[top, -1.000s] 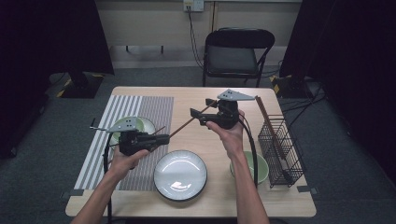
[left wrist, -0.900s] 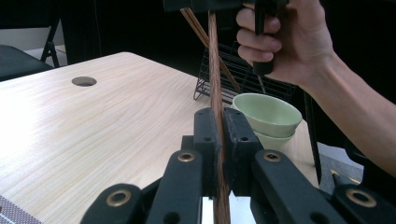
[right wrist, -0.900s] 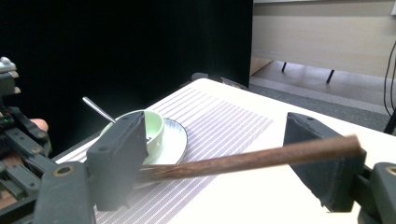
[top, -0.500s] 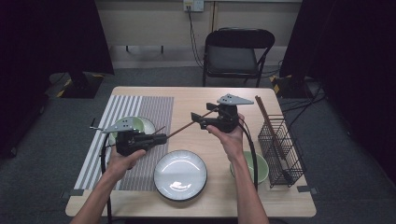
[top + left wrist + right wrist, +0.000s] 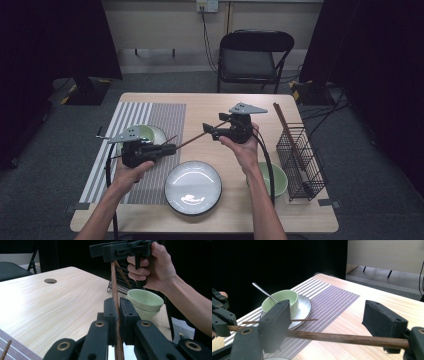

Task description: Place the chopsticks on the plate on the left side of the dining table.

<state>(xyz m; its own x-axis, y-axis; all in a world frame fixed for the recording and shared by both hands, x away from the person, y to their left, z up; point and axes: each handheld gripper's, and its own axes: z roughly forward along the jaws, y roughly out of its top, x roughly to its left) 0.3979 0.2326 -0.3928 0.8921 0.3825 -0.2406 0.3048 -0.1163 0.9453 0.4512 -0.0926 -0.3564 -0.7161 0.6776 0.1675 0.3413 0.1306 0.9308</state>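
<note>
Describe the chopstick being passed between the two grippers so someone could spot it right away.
Look above the wooden table, behind the white plate. A dark brown chopstick spans the air between the left gripper and right gripper. Unlike the chopstick resting on the saucer, it is lifted.

No text or label can be read anywhere

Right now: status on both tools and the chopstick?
Left tool shut on chopstick. Right tool open, jaws wide around the same chopstick, not pressing. Chopstick spans between both above the table. Nothing in the way; second chopstick lies against saucer.
</note>
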